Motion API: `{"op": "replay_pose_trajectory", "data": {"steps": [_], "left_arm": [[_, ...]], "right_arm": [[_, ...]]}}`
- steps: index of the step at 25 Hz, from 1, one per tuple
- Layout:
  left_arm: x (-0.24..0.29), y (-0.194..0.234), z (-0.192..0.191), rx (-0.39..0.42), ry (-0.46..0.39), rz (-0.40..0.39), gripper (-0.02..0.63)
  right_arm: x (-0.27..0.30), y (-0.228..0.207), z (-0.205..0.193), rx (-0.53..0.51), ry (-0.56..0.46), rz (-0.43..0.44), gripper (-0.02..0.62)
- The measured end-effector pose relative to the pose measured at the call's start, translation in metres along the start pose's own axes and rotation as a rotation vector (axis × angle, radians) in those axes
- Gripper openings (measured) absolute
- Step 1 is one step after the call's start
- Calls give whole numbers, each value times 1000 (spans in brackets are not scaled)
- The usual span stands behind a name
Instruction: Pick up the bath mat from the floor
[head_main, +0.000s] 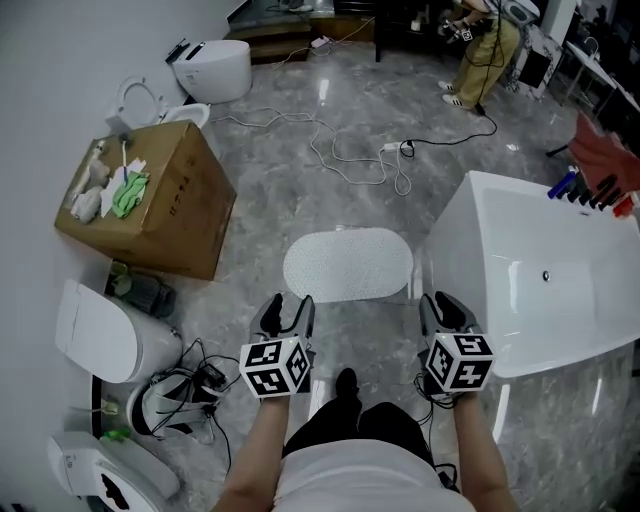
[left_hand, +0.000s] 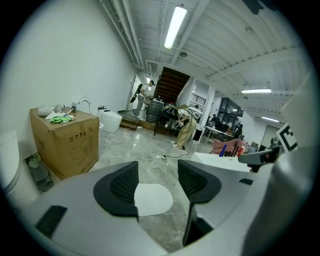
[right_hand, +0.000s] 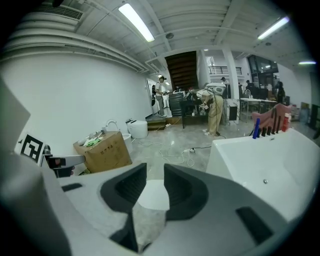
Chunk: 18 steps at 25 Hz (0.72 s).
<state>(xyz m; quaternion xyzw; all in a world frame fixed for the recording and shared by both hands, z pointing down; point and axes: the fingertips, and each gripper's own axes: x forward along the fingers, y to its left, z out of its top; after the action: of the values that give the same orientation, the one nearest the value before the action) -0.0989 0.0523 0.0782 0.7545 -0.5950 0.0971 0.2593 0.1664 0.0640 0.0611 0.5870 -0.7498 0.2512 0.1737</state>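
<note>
- Open room: the grey marbled floor (head_main: 300, 190) lies bare from the bath mat (head_main: 348, 265) towards 12 o'clock as far as a loose white cable (head_main: 350, 150). A strip of bare floor also runs along the mat's 9 o'clock side.
- Edges: the white bathtub (head_main: 540, 270) bounds the mat at 3 o'clock, its near wall just beside the mat's end. A cardboard box (head_main: 150, 200) stands at 10 o'clock, apart from the mat. A white toilet (head_main: 110, 335) and a tangle of dark cords (head_main: 195, 385) sit at 8 o'clock, near the left gripper (head_main: 288, 305).
- Surface and room: the floor is polished and reflects the ceiling lights. A white wall closes the 9 o'clock side. Another toilet (head_main: 215, 68) stands at 11 o'clock, and a person (head_main: 480, 50) stands at 1 o'clock, well apart.
- Task object: the mat is a white, textured oval lying flat on the floor, long axis from 9 to 3 o'clock, directly at 12 o'clock from the person's shoe (head_main: 346, 383).
- Left gripper: its jaws stand wide apart with nothing between them. It is held above the floor at the mat's 7 o'clock corner, and the left gripper view shows the mat through the gap, untouched.
- Right gripper (head_main: 442, 305): its jaws stand apart by a narrower gap and clamp nothing. It is held at the mat's 4 o'clock corner, beside the tub wall, and the right gripper view shows the mat's end through the gap.
</note>
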Motion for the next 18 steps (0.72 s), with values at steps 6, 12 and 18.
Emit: {"op": "replay_pose_trajectory", "data": {"steps": [6,12,18], "left_arm": [[20,13,3,-6,15,16,244],[40,28,4,-26,8,58,244],[59,52,2,-69,8,149,244]], "right_arm": [[25,-14,15,40,-5,-3,107],[58,-30,15,62,18,3,107],[112,-22,21,28,70,99,107]]}}
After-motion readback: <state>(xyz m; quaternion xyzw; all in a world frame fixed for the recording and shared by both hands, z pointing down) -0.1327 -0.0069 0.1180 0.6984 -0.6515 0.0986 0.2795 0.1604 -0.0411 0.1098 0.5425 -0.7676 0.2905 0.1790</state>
